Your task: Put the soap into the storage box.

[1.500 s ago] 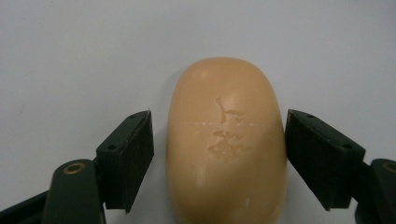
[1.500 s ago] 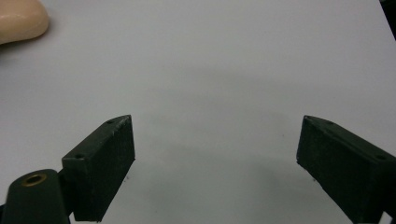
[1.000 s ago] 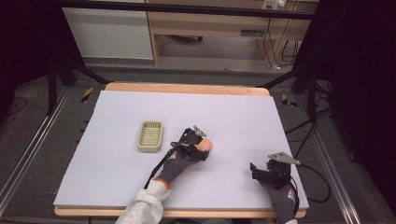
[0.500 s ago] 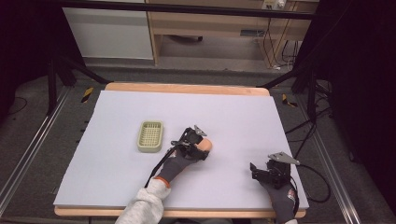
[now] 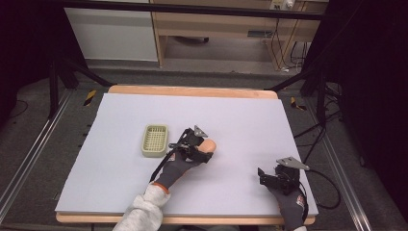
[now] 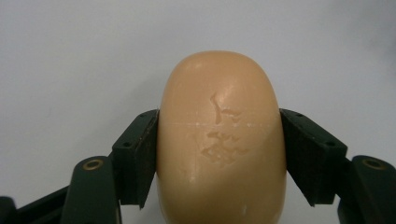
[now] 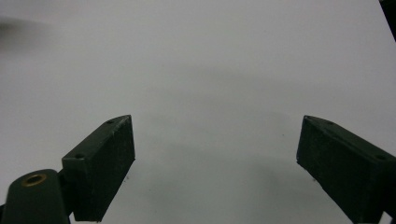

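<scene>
Counter: wide, pale sheet over a wooden edge, seen from the high view. Small pale green basket sits left of centre, open side up, slotted floor. Just to its right, apart from it, the left gripper, held in a dark gloved hand with a light sleeve behind. Its fingers are clenched on a bar of soap: tan, rounded, smooth, with a chipped, scuffed patch on the upper face; one finger presses each long side, seen close in the left gripper view. From the high view the soap pokes out past the fingers toward the right, low over the counter; cannot tell whether it touches the surface. Right gripper rests near the near right corner, well apart from soap and basket, in the other gloved hand. Its fingers stand released, spread wide, bare counter between them.
</scene>
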`<state>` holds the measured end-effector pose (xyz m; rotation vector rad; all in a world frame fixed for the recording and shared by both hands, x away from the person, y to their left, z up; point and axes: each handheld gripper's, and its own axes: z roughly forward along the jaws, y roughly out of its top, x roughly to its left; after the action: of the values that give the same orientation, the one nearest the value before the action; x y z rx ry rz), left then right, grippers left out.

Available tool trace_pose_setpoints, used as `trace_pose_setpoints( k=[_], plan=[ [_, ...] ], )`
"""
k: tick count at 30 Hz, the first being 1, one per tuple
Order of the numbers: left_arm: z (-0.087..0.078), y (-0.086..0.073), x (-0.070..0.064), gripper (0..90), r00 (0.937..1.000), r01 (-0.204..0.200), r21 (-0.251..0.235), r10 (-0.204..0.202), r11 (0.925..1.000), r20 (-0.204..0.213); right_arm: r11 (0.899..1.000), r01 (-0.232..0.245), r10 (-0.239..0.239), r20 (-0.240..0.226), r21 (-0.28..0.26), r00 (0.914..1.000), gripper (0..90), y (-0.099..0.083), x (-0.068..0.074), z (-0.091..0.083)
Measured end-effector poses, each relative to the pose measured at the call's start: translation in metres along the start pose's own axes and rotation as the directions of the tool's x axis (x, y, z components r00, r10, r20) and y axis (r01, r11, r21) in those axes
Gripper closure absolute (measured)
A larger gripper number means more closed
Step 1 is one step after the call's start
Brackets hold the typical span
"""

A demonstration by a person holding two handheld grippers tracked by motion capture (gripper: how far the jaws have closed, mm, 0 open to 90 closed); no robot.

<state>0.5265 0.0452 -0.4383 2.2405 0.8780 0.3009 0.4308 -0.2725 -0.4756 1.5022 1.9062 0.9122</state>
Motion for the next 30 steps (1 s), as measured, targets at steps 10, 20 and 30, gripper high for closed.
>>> trace_pose_setpoints(
  k=[10,20,30],
  plan=[
    [-0.031,-0.009,0.009,31.7,0.9999,0.008,-0.038,-0.009,0.9992,-0.015,1.0,0.001,-0.001,0.005,0.0,1.0,11.6,0.0,0.0,0.0],
    [-0.061,-0.016,0.017,31.7,0.9989,0.004,-0.066,-0.007,0.9978,-0.046,1.0,0.001,-0.001,0.008,0.0,1.0,11.7,0.0,0.0,0.0],
    [-0.08,-0.026,0.025,31.7,0.9975,0.009,-0.079,-0.014,0.9968,-0.069,1.0,0.003,-0.003,0.01,-0.001,0.9999,11.7,0.0,0.0,0.0]
  ],
)
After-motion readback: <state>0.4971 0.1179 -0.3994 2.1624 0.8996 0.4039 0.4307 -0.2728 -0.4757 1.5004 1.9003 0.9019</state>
